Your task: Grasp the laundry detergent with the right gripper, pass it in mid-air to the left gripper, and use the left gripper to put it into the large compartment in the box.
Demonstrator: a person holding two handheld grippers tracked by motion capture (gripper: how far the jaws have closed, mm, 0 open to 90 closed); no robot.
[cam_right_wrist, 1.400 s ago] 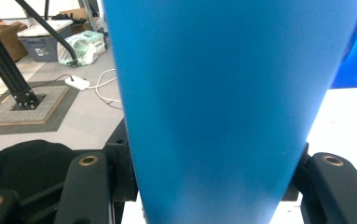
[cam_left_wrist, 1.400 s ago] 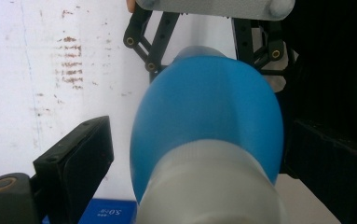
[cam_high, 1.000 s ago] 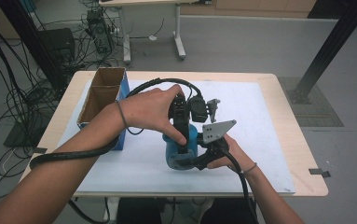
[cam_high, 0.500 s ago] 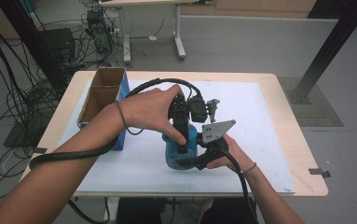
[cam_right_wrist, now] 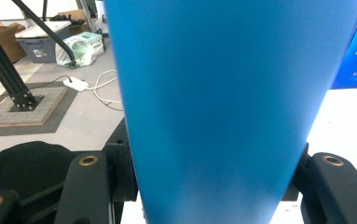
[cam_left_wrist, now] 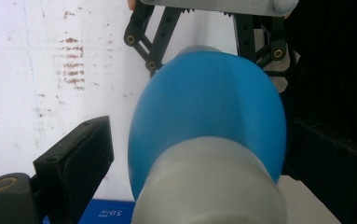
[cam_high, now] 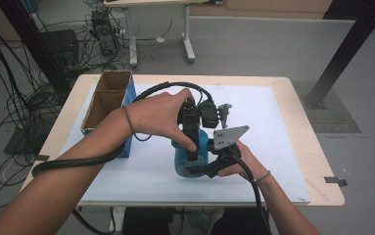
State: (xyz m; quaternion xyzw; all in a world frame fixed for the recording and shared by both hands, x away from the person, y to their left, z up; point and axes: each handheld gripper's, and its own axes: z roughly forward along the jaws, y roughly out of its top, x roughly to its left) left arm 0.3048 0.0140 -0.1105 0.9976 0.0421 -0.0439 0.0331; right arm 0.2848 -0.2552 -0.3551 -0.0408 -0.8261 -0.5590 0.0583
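The right hand-held gripper (cam_high: 202, 169) grasps the blue plastic bottle (cam_high: 187, 156) by its body, with one black jaw on each side of the smooth blue wall, as the right gripper view shows. I think this grip serves to keep the bottle steady on the white sheet (cam_high: 273, 147) that covers the table (cam_high: 317, 147), so that it cannot turn or tip while the other tool works on it.

The left hand-held gripper (cam_high: 191, 152) comes from above and points down at the top of the same bottle. In the left gripper view the grey, matt cap (cam_left_wrist: 209, 186) stands between its two jaws. The left jaw is clearly apart from the cap; the right jaw is dark and close to it, but I cannot tell if it presses. So this gripper seems released, placed around the cap, probably to clench it and twist it off.

The bottle stands upright between both grippers, just in front of the person. An open brown cardboard box with a blue side (cam_high: 107, 105) lies well to the left of the left gripper, untouched.
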